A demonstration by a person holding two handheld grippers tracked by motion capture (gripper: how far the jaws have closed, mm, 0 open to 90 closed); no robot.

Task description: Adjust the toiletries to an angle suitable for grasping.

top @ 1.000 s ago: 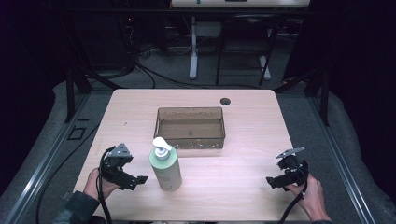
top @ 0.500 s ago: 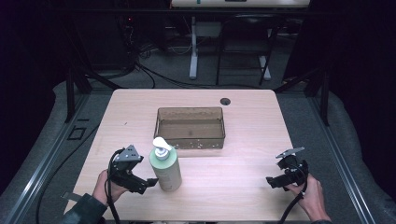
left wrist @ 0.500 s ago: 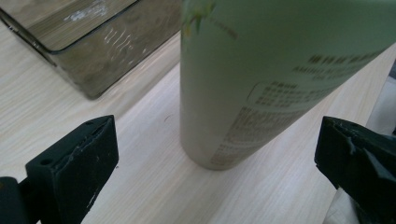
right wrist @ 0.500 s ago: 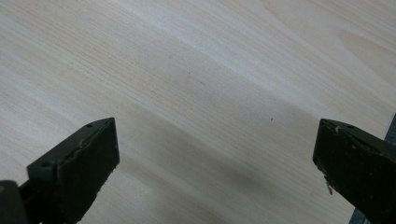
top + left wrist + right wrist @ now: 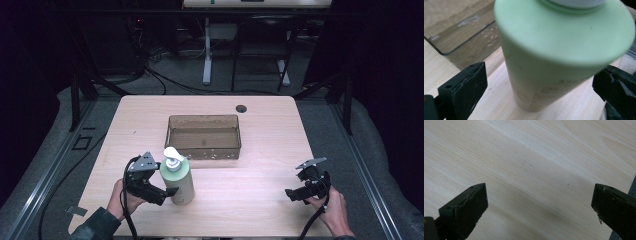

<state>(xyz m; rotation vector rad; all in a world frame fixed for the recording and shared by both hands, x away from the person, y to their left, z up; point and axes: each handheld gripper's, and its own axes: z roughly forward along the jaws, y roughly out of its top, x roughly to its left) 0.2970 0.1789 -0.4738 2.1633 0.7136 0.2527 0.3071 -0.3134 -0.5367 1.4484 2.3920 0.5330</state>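
Observation:
A pale green pump bottle (image 5: pixel 178 179) with a white pump head stands upright on the wooden table (image 5: pixel 260 150), near its front left. My left gripper (image 5: pixel 161 193) is open right at the bottle's left side. In the left gripper view the bottle (image 5: pixel 554 55) stands between the two wide-apart black jaws, clear of both of them. At the front right of the table my right gripper (image 5: pixel 291 195) is held low and open. In the right gripper view the gripper (image 5: pixel 539 207) has bare wood between its jaws.
A clear brown plastic bin (image 5: pixel 203 136) sits in the middle of the table, just behind the bottle; its corner (image 5: pixel 461 37) is seen in the left gripper view. A small round grommet hole (image 5: pixel 241 108) lies near the far edge. Cables and a desk frame stand beyond the table.
My left gripper has moved right and forward until its open jaws stand around the bottle. The right gripper has stayed where it was.

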